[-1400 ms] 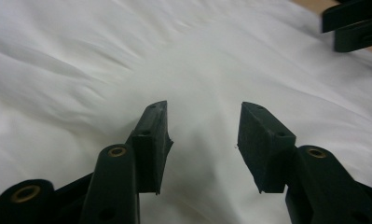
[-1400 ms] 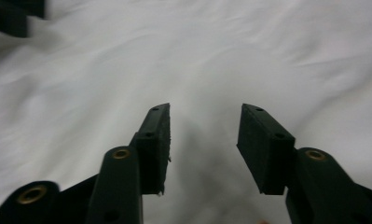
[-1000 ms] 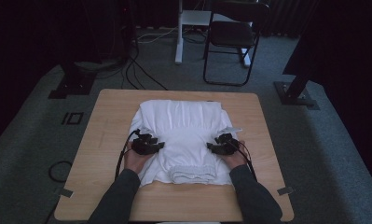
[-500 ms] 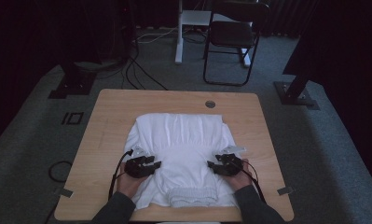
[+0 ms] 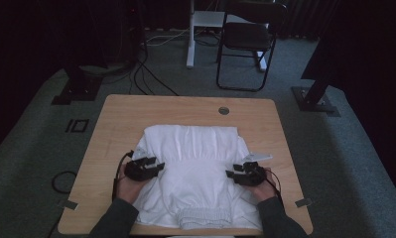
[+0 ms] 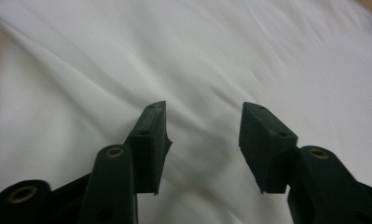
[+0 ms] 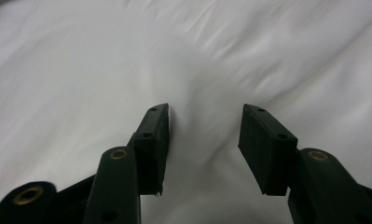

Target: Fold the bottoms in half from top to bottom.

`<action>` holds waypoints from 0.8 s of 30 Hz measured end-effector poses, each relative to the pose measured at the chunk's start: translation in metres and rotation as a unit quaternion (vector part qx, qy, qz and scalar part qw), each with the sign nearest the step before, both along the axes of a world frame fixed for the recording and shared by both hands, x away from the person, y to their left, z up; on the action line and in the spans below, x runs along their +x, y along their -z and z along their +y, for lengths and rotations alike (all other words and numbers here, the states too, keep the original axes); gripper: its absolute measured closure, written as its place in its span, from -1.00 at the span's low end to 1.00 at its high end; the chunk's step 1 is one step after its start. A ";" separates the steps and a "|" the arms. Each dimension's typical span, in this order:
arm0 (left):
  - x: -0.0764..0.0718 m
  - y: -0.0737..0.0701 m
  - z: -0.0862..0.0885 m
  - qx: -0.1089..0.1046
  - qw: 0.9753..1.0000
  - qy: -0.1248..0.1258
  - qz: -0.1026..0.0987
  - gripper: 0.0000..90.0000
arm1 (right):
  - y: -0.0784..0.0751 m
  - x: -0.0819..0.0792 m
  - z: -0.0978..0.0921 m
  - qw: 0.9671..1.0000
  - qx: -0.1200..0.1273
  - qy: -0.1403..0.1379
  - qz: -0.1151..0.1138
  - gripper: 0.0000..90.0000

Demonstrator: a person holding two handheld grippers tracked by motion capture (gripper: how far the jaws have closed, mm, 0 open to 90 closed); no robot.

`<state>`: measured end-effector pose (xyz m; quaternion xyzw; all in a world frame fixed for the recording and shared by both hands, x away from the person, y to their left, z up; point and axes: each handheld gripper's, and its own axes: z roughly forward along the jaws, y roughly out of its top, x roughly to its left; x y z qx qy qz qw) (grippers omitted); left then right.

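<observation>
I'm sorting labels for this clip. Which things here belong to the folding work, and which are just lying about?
In the job:
white garment
left tool, open
right tool, open
table

Lying about:
folding chair
floor cables
white stand

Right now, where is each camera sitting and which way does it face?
High view: above the person's side, facing forward and down on the table; forearms, left tongs and right tongs over the white garment.
Left gripper view: rides the left tongs, looking along their open black jaws at the cloth.
Right gripper view: rides the right tongs, jaws open, facing the cloth.
Shared: all three show the white garment.
</observation>
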<state>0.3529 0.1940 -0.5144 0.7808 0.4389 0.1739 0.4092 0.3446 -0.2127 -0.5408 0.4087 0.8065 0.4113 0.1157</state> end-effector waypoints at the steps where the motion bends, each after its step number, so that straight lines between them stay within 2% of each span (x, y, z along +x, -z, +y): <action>1: 0.009 -0.006 0.003 -0.001 1.000 -0.010 -0.006 0.11 | -0.005 0.006 -0.003 1.000 0.004 0.007 -0.006 0.11; 2: 0.018 -0.011 0.006 -0.004 1.000 -0.022 -0.010 0.05 | -0.010 0.013 -0.006 1.000 0.006 0.015 -0.012 0.09; 3: 0.018 -0.011 0.006 -0.004 1.000 -0.022 -0.010 0.01 | -0.015 0.021 -0.009 0.999 0.009 0.026 -0.018 0.06; 4: 0.038 -0.019 0.011 -0.009 0.999 -0.045 -0.012 -0.03 | -0.019 0.030 -0.011 0.999 0.014 0.036 -0.019 0.05; 5: 0.048 -0.021 0.014 -0.009 0.998 -0.057 -0.012 -0.07 | -0.022 0.040 -0.013 0.999 0.018 0.043 -0.021 0.02; 9: 0.085 -0.021 0.023 0.001 0.996 -0.093 0.003 -0.18 | -0.030 0.080 -0.016 0.997 0.018 0.070 -0.016 -0.12; 10: 0.092 -0.018 0.026 0.000 0.995 -0.102 0.001 -0.21 | -0.031 0.090 -0.016 0.997 0.016 0.075 -0.013 -0.18; 11: 0.098 -0.014 0.030 -0.007 0.994 -0.110 0.009 -0.25 | -0.031 0.099 -0.016 0.997 0.020 0.079 -0.007 -0.22; 12: 0.105 -0.011 0.034 -0.011 0.993 -0.115 0.034 -0.28 | -0.031 0.107 -0.016 0.996 0.023 0.085 -0.006 -0.26; 13: 0.109 -0.008 0.037 -0.004 0.991 -0.125 0.041 -0.29 | -0.031 0.115 -0.016 0.996 0.025 0.089 0.000 -0.28; 15: 0.112 -0.007 0.044 -0.011 0.990 -0.133 0.042 -0.29 | -0.031 0.128 -0.015 0.995 0.023 0.099 0.008 -0.32; 16: 0.112 -0.008 0.046 -0.015 0.990 -0.132 0.042 -0.29 | -0.031 0.133 -0.014 0.995 0.023 0.101 0.011 -0.33; 20: 0.116 -0.008 0.047 -0.010 0.992 -0.123 0.040 -0.29 | -0.029 0.149 -0.011 0.995 0.013 0.101 0.017 -0.36; 24: 0.125 -0.006 0.039 -0.025 0.993 -0.111 0.034 -0.32 | -0.021 0.163 -0.006 0.994 0.016 0.107 0.033 -0.41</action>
